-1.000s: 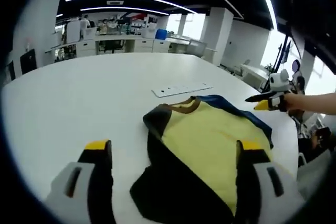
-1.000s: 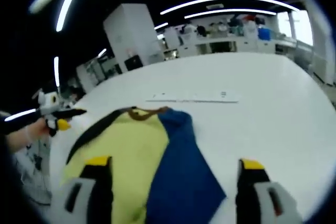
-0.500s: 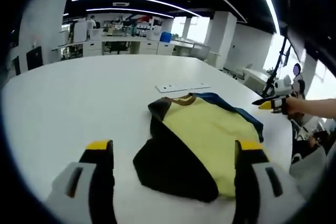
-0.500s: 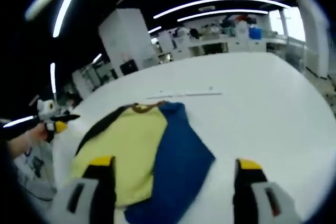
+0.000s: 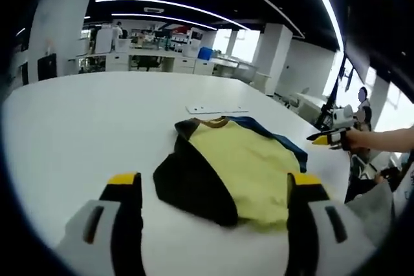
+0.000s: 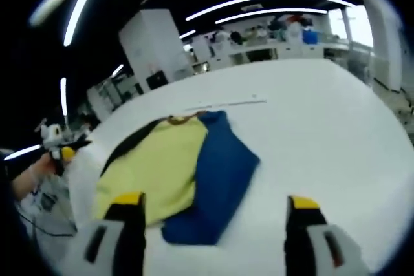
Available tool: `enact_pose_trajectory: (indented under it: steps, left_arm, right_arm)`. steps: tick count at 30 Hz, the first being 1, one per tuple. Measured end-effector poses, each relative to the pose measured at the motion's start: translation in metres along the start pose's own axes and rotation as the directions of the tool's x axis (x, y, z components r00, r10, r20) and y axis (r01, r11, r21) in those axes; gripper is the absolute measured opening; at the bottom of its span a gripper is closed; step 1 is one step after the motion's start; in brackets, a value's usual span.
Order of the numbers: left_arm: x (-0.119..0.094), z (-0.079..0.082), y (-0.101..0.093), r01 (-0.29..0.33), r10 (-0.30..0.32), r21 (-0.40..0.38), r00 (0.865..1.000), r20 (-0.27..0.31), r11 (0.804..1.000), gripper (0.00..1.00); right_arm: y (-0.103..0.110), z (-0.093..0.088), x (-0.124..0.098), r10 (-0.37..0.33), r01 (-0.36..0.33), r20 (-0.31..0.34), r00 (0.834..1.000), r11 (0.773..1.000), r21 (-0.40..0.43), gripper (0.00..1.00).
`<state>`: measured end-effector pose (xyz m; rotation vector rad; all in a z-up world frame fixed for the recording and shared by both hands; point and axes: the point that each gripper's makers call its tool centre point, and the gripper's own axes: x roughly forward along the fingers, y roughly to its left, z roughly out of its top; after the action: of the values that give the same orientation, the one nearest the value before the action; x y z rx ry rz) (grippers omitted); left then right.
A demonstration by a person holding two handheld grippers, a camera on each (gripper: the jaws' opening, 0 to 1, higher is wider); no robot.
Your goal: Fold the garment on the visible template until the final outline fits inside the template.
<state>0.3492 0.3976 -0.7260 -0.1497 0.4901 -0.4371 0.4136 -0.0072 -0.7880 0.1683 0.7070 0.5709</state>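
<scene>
The garment (image 5: 242,172) lies flat on the white table (image 5: 97,127), a shirt with a yellow middle panel, a black panel along one side and a blue panel along the other, and a brown collar at its far end. In the left gripper view the black side is the nearer one, at left, and the blue side runs along the far right edge; in the right gripper view the garment (image 6: 174,172) shows its blue panel at right, nearest that camera, with the yellow next to it and a thin black strip at the far left. Just beyond the collar lies a thin white strip (image 5: 217,109) flat on the table, apart from the cloth; it shows as a pale line (image 6: 226,104) in the right gripper view too. The left gripper (image 5: 213,189) hangs above the near table edge with its jaws spread wide and nothing between them, the garment lying ahead of the tips. The right gripper (image 6: 213,208) is likewise spread wide and empty, above the table on the blue side. Each gripper shows small in the other's view, held in a hand (image 5: 362,139) off the table edge. Far behind stand white desks and cabinets (image 5: 149,63) under long ceiling lights (image 5: 162,1).
</scene>
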Motion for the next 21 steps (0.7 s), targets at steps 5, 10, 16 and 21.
enact_pose_trajectory:
  steps: [5, 10, 16, 21]
  left_arm:
    - [-0.014, -0.013, -0.008, -0.003, 0.003, -0.029, 1.000, 0.005, 1.000, 0.90]
    - [-0.025, -0.021, -0.013, -0.006, 0.007, -0.047, 1.000, 0.017, 0.999, 0.89]
    - [-0.029, -0.021, -0.026, -0.005, 0.007, -0.048, 0.999, 0.035, 0.999, 0.89]
    - [-0.026, -0.024, -0.032, -0.004, 0.006, -0.053, 0.999, 0.041, 0.999, 0.88]
  right_arm:
    - [0.008, -0.014, -0.006, 0.010, -0.010, -0.006, 1.000, 1.000, 0.015, 0.83]
    - [0.006, -0.027, -0.006, 0.010, -0.009, -0.028, 1.000, 1.000, 0.025, 0.77]
    - [0.003, -0.029, -0.006, -0.007, 0.008, -0.031, 0.999, 1.000, 0.024, 0.66]
    - [-0.002, -0.028, -0.004, -0.029, 0.030, -0.030, 0.999, 0.999, 0.023, 0.56]
